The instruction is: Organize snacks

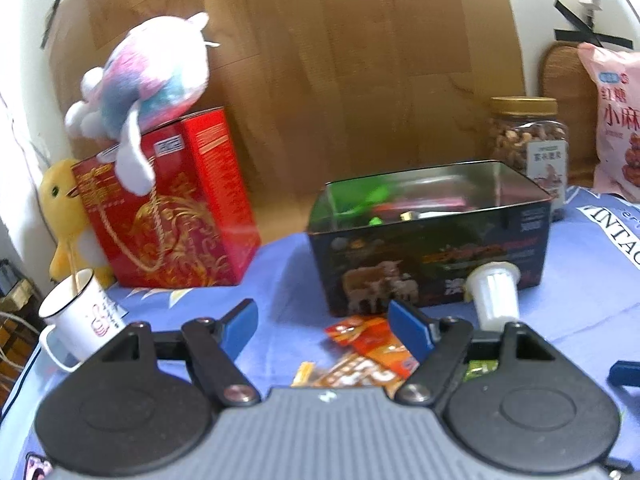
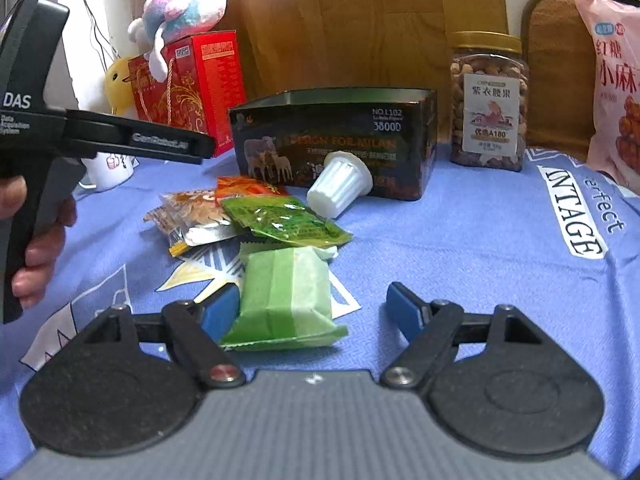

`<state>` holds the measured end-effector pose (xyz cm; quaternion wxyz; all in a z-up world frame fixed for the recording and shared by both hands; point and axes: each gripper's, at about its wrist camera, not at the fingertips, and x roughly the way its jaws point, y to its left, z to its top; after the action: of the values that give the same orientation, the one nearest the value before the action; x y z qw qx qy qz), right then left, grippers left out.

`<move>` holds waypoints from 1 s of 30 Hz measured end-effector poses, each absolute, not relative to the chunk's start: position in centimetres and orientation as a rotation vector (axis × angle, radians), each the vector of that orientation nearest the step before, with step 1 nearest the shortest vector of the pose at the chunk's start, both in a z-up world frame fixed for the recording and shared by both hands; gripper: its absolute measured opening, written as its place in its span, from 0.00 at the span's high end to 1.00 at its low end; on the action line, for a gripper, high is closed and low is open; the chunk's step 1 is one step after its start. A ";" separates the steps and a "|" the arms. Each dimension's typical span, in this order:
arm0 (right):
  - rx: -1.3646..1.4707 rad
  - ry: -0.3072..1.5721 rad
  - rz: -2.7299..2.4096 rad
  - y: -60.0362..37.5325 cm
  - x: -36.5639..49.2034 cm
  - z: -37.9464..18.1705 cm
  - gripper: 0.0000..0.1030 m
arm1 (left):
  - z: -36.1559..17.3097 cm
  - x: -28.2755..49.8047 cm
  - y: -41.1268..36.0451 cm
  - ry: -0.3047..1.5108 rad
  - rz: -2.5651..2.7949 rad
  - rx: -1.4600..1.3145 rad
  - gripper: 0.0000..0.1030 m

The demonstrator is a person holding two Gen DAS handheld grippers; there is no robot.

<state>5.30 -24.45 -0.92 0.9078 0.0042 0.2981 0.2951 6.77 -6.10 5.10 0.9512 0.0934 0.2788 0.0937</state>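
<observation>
A dark open tin [image 1: 432,260] [image 2: 336,144] stands on the blue cloth and holds several snack packets. A white jelly cup [image 1: 496,292] [image 2: 340,186] lies on its side against the tin's front. Orange packets [image 1: 372,340] [image 2: 248,190], a dark green packet [image 2: 280,220] and a pale green packet [image 2: 284,296] lie in front of the tin. My left gripper [image 1: 322,324] is open and empty above the orange packets. My right gripper [image 2: 312,312] is open, with the pale green packet between its fingers and its left pad [image 2: 218,312] beside the packet.
A red gift box [image 1: 172,200] with a plush toy [image 1: 152,80] on top stands at the left, beside a yellow toy duck [image 1: 64,216] and a white mug [image 1: 80,316]. A nut jar [image 2: 486,104] and a pink snack bag [image 2: 612,80] stand at the right.
</observation>
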 end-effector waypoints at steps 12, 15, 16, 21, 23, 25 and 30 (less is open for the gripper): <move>0.012 0.613 0.628 -24.5 5.1 -0.9 0.26 | 4.8 7.4 -6.7 0.575 0.174 0.207 0.28; -0.004 0.611 0.636 -24.3 4.9 -0.8 0.33 | 4.8 7.5 -6.6 0.577 0.173 0.207 0.28; -0.011 0.609 0.643 -24.2 4.9 -0.8 0.35 | 4.8 7.5 -6.6 0.577 0.173 0.207 0.28; -0.068 0.597 0.673 -23.9 4.2 -0.8 0.51 | 4.7 7.4 -6.6 0.579 0.175 0.204 0.27; -0.086 0.592 0.680 -24.2 3.9 -0.7 0.52 | 4.6 7.3 -6.7 0.581 0.172 0.205 0.27; -0.091 0.594 0.691 -24.8 3.6 -0.6 0.52 | 4.6 7.4 -6.6 0.582 0.166 0.208 0.27; -0.155 0.547 0.683 -27.4 2.6 -0.4 0.52 | 4.6 7.1 -6.4 0.585 0.151 0.203 0.27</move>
<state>2.58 -27.39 -0.39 0.9029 -0.0752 0.2644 0.3303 7.09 -6.35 4.60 0.9496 0.0997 0.2877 0.0741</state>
